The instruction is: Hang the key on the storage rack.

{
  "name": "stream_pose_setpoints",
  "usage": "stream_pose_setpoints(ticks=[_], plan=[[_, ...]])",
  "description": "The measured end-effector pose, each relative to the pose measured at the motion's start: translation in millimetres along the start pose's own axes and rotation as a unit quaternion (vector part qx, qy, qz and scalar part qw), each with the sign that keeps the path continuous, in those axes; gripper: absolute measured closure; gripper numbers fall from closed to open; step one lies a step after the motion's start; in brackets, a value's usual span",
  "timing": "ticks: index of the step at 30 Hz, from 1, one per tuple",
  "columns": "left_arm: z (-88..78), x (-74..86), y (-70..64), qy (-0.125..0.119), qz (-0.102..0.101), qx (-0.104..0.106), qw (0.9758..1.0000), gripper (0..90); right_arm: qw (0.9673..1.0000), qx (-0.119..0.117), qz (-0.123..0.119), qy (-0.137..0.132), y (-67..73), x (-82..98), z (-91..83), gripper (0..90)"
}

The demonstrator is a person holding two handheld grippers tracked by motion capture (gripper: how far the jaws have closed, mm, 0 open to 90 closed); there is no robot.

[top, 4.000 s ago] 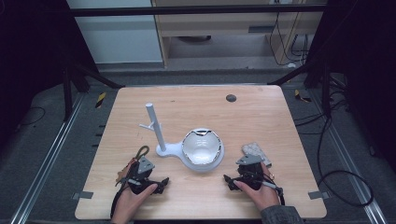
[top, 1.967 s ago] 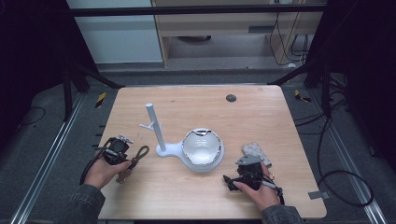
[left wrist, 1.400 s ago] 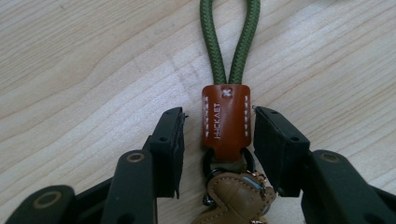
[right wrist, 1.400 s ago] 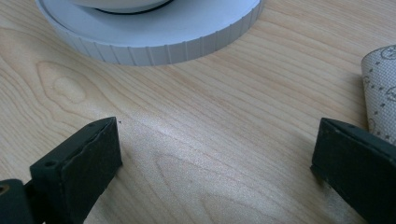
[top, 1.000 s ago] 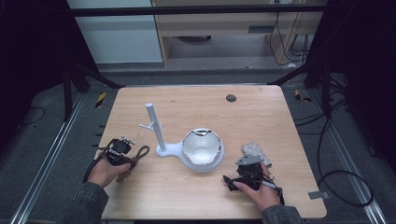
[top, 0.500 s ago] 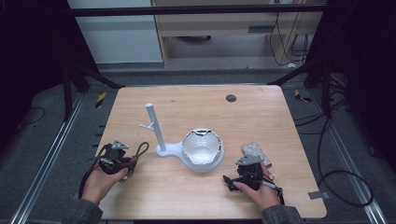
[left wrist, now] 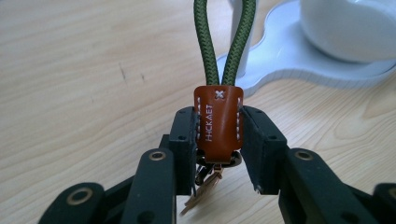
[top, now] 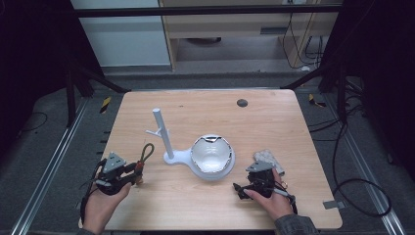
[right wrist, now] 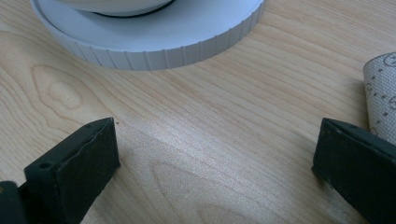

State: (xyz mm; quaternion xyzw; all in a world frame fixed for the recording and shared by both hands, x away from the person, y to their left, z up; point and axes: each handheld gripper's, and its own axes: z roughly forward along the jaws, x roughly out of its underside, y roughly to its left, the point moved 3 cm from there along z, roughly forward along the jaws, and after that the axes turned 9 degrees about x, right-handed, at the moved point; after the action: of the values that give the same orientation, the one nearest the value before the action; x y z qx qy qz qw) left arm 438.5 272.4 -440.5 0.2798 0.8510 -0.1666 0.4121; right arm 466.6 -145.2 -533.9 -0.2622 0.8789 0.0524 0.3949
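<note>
Since the earlier frames the left tool (top: 138,169) has shifted along the desk's (top: 274,122) left edge, jaws clamped on the brown leather tab of a green cord keychain (left wrist: 218,122). Picking up looks done; hanging it on the white peg stand (top: 162,134) (my guess) remains. Right tool (top: 238,188) rests, jaws apart. Keychain's metal ring sits half hidden below the tab.

Before me, catalogued: a wooden surface (top: 274,122); on it a white stand (top: 169,147) with an upright post and one side peg, its flat base joined to a round ribbed dish holding a white bowl (top: 211,154); a grey patterned pouch (top: 266,159) near my right; a small dark disc (top: 242,103) at the far edge.
</note>
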Motion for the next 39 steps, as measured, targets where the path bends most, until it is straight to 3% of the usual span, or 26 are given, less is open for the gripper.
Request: stream_pose_setpoints(ticks=[7, 13, 36, 39], plan=[[-9.0, -3.1, -17.7, -0.036, 0.018, 0.007, 0.9992, 65.8, 1.0, -0.001, -0.001, -0.001, 0.0, -0.1, 0.2, 0.2], [-16.9, -6.8, -30.7, -0.062, 0.022, 0.013, 0.9978, 65.7, 1.0, -0.001, -0.001, -0.001, -0.1, -0.1, 0.2, 0.2], [-19.3, -14.0, -50.8, -0.089, 0.037, 0.025, 0.995, 65.8, 1.0, 0.001, 0.0, 0.0, 0.0, 0.0, 0.0, 0.3], [-18.5, -16.0, -50.9, -0.092, 0.032, 0.029, 0.9948, 65.8, 1.0, 0.001, 0.0, 0.0, 0.0, 0.0, 0.0, 0.2]])
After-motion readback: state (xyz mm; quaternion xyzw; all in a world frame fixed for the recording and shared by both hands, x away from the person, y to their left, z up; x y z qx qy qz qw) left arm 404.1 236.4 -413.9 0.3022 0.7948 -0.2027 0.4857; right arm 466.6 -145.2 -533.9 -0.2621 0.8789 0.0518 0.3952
